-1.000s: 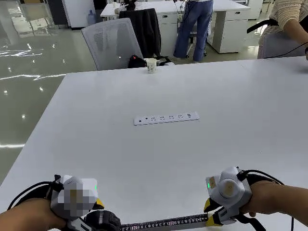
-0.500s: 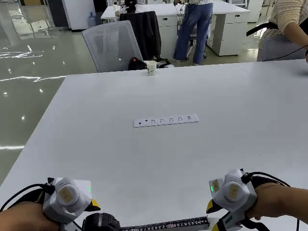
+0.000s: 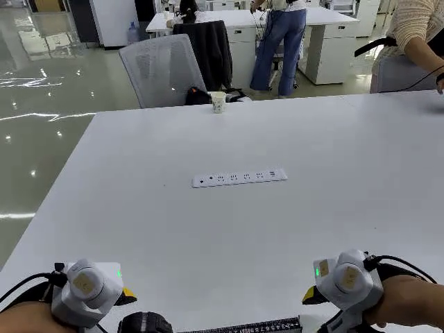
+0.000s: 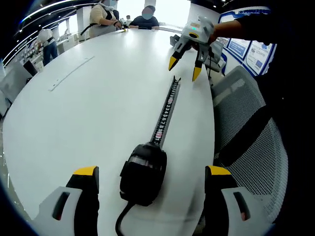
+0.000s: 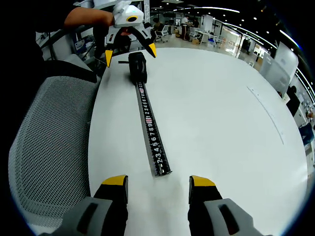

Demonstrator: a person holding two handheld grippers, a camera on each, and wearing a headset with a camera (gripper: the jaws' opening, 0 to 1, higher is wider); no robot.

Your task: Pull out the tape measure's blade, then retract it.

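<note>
A black tape measure (image 4: 143,172) lies near the table's front edge with its blade (image 4: 168,105) pulled out flat along the table. My left gripper (image 4: 151,171) is open, with one jaw on each side of the case and touching neither side. In the right gripper view the blade (image 5: 150,130) runs from the case (image 5: 138,64) to its end just ahead of my open right gripper (image 5: 158,181). The head view has the case (image 3: 144,324) and blade (image 3: 243,326) at the bottom, between the left gripper (image 3: 128,305) and the right gripper (image 3: 311,305).
A white power strip (image 3: 239,177) lies mid-table and a paper cup (image 3: 218,101) stands at the far edge. A grey mesh chair (image 3: 163,66) and people at other desks are beyond. The white table (image 3: 291,229) is bare ahead of the grippers. A mesh chair (image 5: 49,142) sits below the near edge.
Both grippers have drawn back toward me and sit lower in the head view. The right gripper's tips have come off the blade's end. The tape stays extended on the table.
</note>
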